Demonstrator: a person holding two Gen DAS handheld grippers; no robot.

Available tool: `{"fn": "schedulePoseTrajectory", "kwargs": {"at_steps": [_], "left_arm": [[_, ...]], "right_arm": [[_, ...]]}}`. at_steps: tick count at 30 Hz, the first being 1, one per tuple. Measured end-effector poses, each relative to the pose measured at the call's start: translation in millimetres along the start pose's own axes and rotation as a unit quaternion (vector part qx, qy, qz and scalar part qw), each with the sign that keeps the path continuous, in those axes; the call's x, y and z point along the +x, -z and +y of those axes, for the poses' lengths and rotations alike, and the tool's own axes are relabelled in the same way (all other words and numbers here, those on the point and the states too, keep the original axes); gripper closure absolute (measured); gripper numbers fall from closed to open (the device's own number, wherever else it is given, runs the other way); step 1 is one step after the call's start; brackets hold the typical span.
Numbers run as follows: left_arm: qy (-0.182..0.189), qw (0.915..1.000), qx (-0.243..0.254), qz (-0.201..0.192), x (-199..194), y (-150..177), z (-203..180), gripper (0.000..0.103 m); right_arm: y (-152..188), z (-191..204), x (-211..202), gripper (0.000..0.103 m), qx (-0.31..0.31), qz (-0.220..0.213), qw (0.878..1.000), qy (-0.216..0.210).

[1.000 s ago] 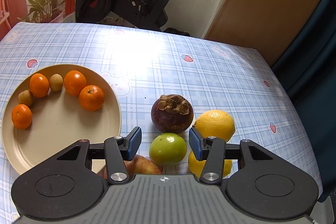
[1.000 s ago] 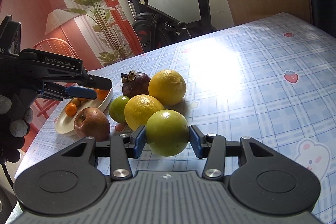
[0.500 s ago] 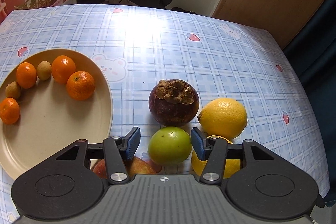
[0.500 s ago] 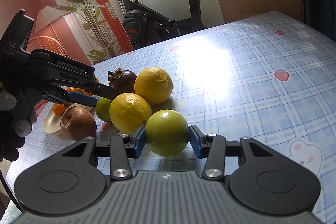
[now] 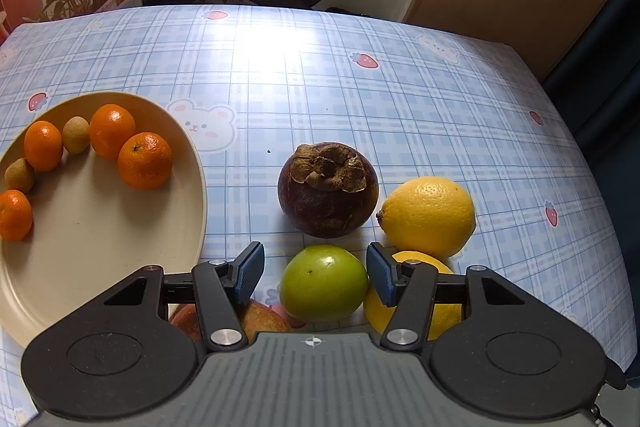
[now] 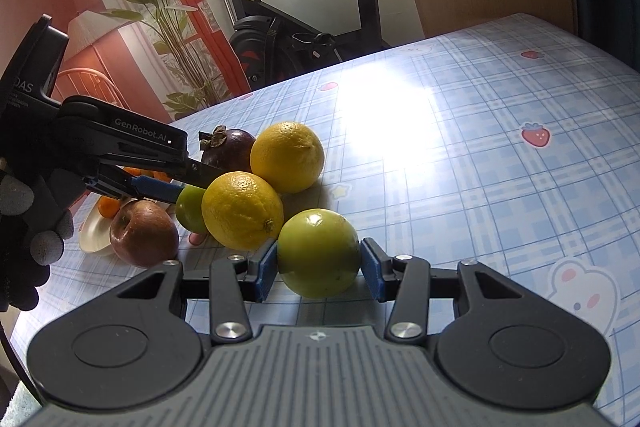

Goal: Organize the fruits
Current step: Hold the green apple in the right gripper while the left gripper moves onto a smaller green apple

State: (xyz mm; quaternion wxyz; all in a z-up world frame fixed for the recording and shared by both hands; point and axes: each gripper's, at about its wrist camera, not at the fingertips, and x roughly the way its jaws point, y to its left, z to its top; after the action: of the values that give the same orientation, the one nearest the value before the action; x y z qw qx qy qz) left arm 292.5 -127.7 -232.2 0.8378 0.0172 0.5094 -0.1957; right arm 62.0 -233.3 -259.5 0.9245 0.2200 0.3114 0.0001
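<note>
the right tool is clamped on a large green fruit low over the table, beside a lemon, probably to carry it away from the loose pile. the left tool hangs over a smaller green fruit with its jaws opening, pads clear of the skin on both sides, seemingly widening to fit round it. the small oranges already sit on the beige plate, so sorting looks partly done.
</note>
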Motion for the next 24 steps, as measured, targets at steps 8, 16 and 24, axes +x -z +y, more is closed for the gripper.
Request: {"fn": "schedulePoseTrajectory", "kwargs": {"at_steps": [8, 16, 24], "left_arm": [[0.007, 0.9999, 0.001, 0.01, -2.8, -1.9, 2.0, 0.044], [0.005, 0.9999, -0.006, 0.008, -0.3, -2.3, 2.2, 0.041], [0.006, 0.9999, 0.002, 0.008, -1.3, -0.3, 0.5, 0.043]], "right_arm": [[0.3, -1.4, -0.3, 0.056, 0.003, 0.001, 1.0, -0.003], [1.1, -3.5, 0.3, 0.056, 0.004, 0.0, 1.0, -0.004], [0.3, -4.7, -1.0, 0.056, 0.008, -0.001, 1.0, -0.007]]}}
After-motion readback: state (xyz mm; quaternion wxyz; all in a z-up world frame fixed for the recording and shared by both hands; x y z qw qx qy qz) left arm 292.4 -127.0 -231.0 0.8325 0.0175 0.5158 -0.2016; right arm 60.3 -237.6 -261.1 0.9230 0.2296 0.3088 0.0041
